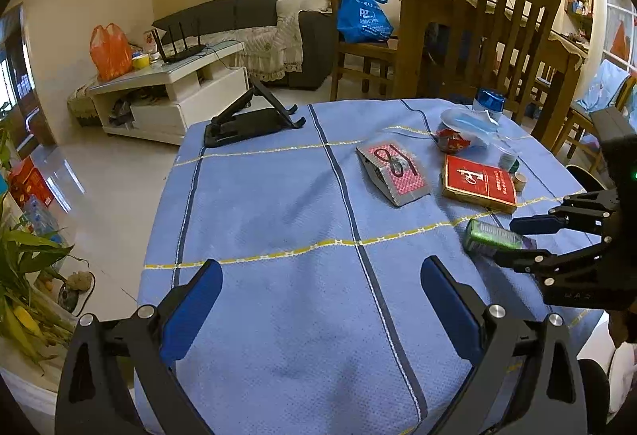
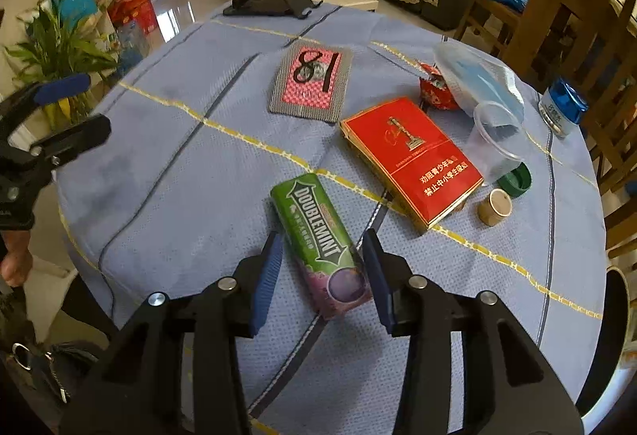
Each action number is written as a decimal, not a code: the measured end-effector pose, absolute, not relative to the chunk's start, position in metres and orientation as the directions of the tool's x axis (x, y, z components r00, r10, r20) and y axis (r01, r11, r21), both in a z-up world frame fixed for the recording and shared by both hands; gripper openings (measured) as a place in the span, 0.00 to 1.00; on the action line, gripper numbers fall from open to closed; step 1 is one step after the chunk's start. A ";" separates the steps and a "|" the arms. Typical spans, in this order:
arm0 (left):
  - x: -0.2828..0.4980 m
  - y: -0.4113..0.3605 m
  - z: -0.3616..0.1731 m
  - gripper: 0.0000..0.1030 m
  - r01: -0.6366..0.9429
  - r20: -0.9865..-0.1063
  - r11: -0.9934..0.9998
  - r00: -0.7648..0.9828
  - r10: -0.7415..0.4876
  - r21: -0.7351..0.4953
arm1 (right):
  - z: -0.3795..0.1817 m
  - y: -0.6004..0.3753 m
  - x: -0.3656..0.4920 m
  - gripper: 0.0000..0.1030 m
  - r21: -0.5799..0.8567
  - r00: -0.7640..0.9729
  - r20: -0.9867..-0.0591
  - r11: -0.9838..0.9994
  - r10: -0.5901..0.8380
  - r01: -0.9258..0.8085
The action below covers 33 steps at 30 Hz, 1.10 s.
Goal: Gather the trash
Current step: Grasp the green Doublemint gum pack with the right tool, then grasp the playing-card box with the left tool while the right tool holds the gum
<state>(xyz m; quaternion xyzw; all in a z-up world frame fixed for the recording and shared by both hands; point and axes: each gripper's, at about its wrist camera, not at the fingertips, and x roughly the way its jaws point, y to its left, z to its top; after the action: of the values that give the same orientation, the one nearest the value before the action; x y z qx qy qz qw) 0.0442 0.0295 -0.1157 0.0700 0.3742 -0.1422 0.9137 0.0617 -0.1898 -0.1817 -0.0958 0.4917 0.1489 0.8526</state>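
Green gum pack (image 2: 318,240) lay on the worktop (image 2: 179,196) between the right tongs (image 2: 322,268), pads flanking without visibly pressing. Left tongs (image 1: 320,301) stood apart, empty. Beyond lay a red carton (image 2: 414,160).

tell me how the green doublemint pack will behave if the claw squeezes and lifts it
The Doublemint pack looks like a thin card carton, so it is probably light and may dent under a hard squeeze. Its glossy print could be a little slippery against the right claw pads. Lying flat on the blue tablecloth, with flat sides, it seems unlikely to roll.
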 end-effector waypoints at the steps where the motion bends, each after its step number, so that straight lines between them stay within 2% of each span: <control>1: 0.045 0.029 -0.116 0.94 0.312 -0.705 0.950 0.678 -0.207 0.021 | -0.185 -0.188 0.062 0.41 -0.033 0.468 -0.872 0.935 0.146 -0.354; 8: 0.050 0.027 -0.117 0.94 0.318 -0.716 0.948 0.661 -0.227 -0.006 | -0.187 -0.193 0.059 0.34 -0.013 0.456 -0.875 0.933 0.164 -0.360; 14: 0.077 0.003 -0.114 0.94 0.333 -0.734 0.941 0.625 -0.266 -0.058 | -0.167 -0.228 0.043 0.31 0.150 0.508 -0.821 0.957 0.259 -0.246; 19: 0.110 -0.045 -0.108 0.93 0.308 -0.746 0.950 0.620 -0.242 -0.052 | -0.159 -0.256 0.028 0.31 0.210 0.549 -0.794 0.965 0.261 -0.155; 22: 0.134 -0.077 -0.114 0.93 0.278 -0.767 0.961 0.616 -0.183 -0.005 | -0.162 -0.266 0.026 0.30 0.230 0.545 -0.796 0.965 0.261 -0.128; 28: 0.177 -0.098 -0.152 0.83 0.200 -0.851 0.980 0.514 -0.105 0.000 | -0.167 -0.277 0.015 0.30 0.246 0.548 -0.794 0.964 0.263 -0.105; 31: 0.183 -0.104 -0.165 0.75 0.172 -0.860 0.984 0.508 -0.044 0.052 | -0.169 -0.278 0.013 0.30 0.253 0.548 -0.792 0.961 0.271 -0.109; 33: 0.181 -0.111 -0.166 0.61 0.186 -0.855 0.979 0.518 -0.023 0.086 | -0.172 -0.278 0.014 0.30 0.258 0.545 -0.792 0.960 0.274 -0.108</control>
<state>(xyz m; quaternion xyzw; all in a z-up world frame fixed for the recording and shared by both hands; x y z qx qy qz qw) 0.1810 -0.1115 -0.1655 0.0836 0.4870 -0.0602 0.8673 0.0137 -0.2779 -0.1717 0.0897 0.4643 0.1093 0.8743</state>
